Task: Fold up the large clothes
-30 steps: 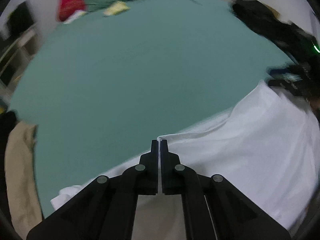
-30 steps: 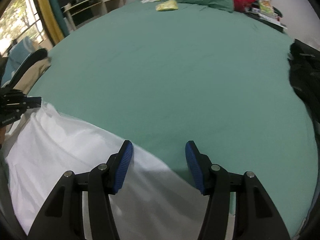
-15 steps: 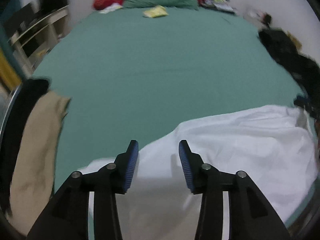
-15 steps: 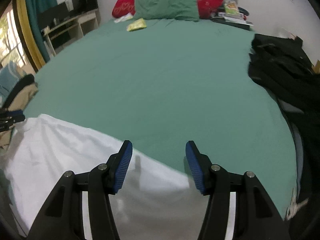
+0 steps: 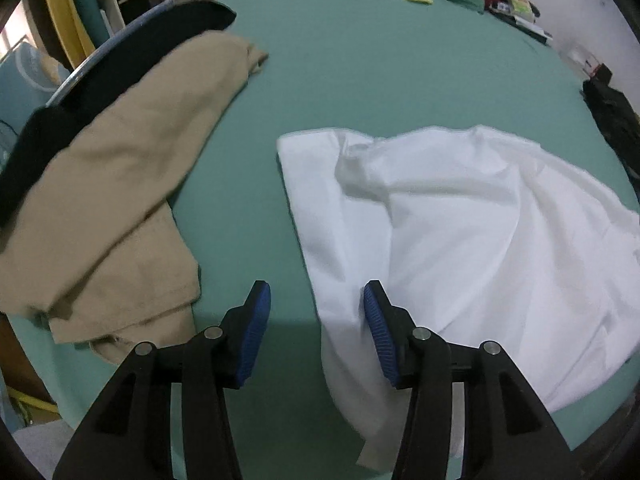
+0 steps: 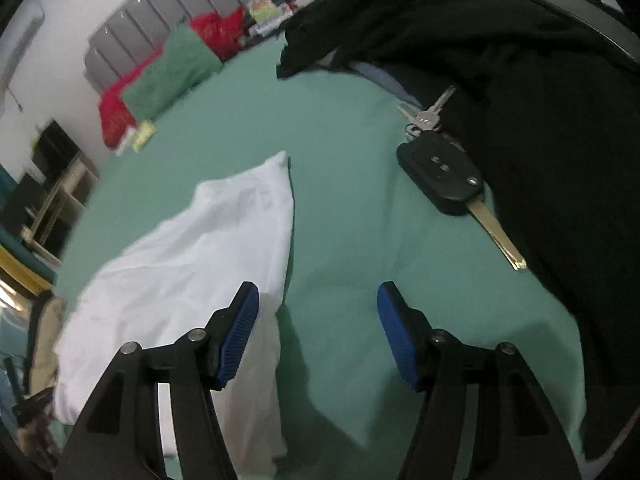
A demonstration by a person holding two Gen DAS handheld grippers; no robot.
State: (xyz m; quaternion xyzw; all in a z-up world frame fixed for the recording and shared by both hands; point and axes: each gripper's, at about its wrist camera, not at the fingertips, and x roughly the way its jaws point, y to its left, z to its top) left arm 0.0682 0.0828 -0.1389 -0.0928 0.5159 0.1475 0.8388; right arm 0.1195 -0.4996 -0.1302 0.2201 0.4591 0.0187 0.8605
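Observation:
A large white garment (image 5: pixel 460 232) lies loosely bunched on the green bed sheet (image 5: pixel 360 60). My left gripper (image 5: pixel 316 320) hovers over its left edge, jaws opening. That edge runs between the fingers, and the pads do not press on it. In the right wrist view the same white garment (image 6: pixel 192 264) spreads to the left. My right gripper (image 6: pixel 318 328) stands at its right edge, jaws opening. Its left finger (image 6: pixel 240 320) is over the cloth and only green sheet lies between the pads.
A tan garment (image 5: pixel 120 168) on a black one (image 5: pixel 132 60) lies left of the white garment. A car key with a key bunch (image 6: pixel 440 180) sits beside a heap of black clothes (image 6: pixel 540 120) at the right. Green and red pillows (image 6: pixel 168 76) line the headboard; shelves (image 6: pixel 60 200) stand beside the bed.
My left gripper let go of the white garment's edge, opened and swung left toward the tan garment. My right gripper rolled and swung right, bringing the keys and black clothes into view.

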